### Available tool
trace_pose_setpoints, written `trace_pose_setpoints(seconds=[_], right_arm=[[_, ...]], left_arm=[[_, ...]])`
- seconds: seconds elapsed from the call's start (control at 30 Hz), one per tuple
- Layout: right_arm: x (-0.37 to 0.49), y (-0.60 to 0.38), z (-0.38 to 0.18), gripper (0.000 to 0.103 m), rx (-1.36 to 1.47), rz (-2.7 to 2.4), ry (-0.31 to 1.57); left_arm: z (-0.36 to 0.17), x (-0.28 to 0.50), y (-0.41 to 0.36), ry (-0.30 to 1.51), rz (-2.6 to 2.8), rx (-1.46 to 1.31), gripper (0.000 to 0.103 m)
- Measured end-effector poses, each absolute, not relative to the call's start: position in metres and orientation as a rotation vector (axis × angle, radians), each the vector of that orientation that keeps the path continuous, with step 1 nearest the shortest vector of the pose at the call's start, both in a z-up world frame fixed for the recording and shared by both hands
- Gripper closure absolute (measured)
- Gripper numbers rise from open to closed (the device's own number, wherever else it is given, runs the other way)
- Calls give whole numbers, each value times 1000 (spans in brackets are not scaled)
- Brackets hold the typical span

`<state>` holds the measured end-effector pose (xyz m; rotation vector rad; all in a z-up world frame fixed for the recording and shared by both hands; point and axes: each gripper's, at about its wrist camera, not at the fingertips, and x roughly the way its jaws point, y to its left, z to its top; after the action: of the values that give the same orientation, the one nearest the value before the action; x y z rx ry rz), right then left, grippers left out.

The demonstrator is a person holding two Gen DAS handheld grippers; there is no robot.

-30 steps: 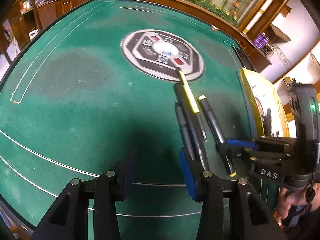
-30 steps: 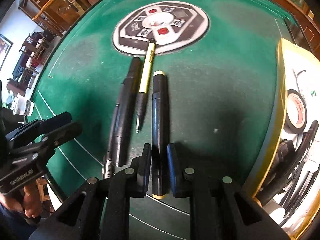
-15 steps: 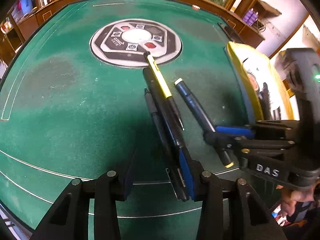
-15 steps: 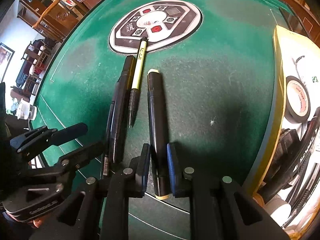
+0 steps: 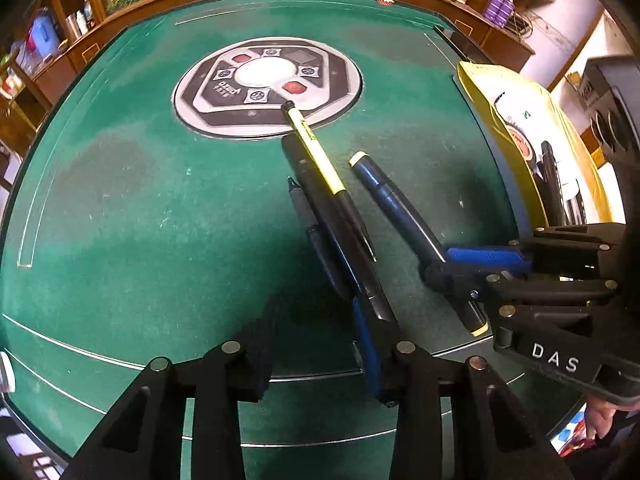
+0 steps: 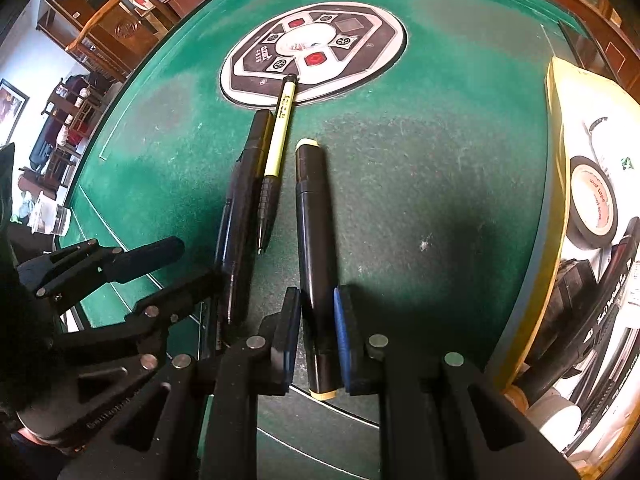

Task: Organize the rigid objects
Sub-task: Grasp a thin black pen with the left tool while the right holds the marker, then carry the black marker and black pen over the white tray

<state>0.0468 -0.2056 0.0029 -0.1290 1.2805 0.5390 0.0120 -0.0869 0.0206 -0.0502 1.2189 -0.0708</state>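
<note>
Black marker [image 6: 316, 264] pinched in right claw [image 6: 317, 332], left claw [image 5: 316, 344] just reopened, now beside pen cluster [image 5: 332, 220], holding nothing.

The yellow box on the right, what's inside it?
Inside the yellow box a roll of black tape and several dark pens show; the rest runs beyond the frame.

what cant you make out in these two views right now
- Yellow box contents: right wrist view, cut off by the frame edge; only a tape roll and dark pens show.
- Thin black pen: left wrist view, lower end hidden behind the left claw.
- Yellow pen print: too small.
</note>
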Motion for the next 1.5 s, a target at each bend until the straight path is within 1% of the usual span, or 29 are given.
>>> trace_pose_setpoints(seconds=[0.03, 0.07, 0.13, 0.17, 0.2, 0.27, 0.3, 0.47, 0.67, 1.2, 1.5], right_arm=[[47, -205, 3, 88, -131, 538, 1280], [46, -205, 3, 88, -133, 537, 1279], [46, -204, 3, 88, -138, 534, 1278], [46, -204, 3, 88, -140, 534, 1274], [45, -204, 3, 88, -145, 535, 1272], [45, -203, 3, 88, -147, 535, 1270], [45, -203, 3, 88, -150, 534, 1268], [43, -202, 3, 88, -166, 528, 1258], [45, -210, 10, 88, -107, 525, 1249], [37, -234, 31, 88, -26, 524, 1191], [32, -277, 53, 88, 63, 472, 1131]], left_arm=[[19, 14, -88, 1229, -69, -49, 50], [14, 15, -90, 1254, -65, -41, 47], [14, 13, -96, 1223, -42, 31, 48], [15, 12, -96, 1220, -50, 32, 63], [17, 10, -95, 1218, -53, 28, 84], [18, 11, -87, 1219, -44, -5, 93], [18, 12, -84, 1220, -40, -25, 94], [21, 8, -63, 1216, -27, -139, 94], [36, 3, -61, 1143, -36, -187, 94], [49, 11, -87, 1114, -107, -150, 94], [65, 19, -118, 1089, -164, -124, 94]])
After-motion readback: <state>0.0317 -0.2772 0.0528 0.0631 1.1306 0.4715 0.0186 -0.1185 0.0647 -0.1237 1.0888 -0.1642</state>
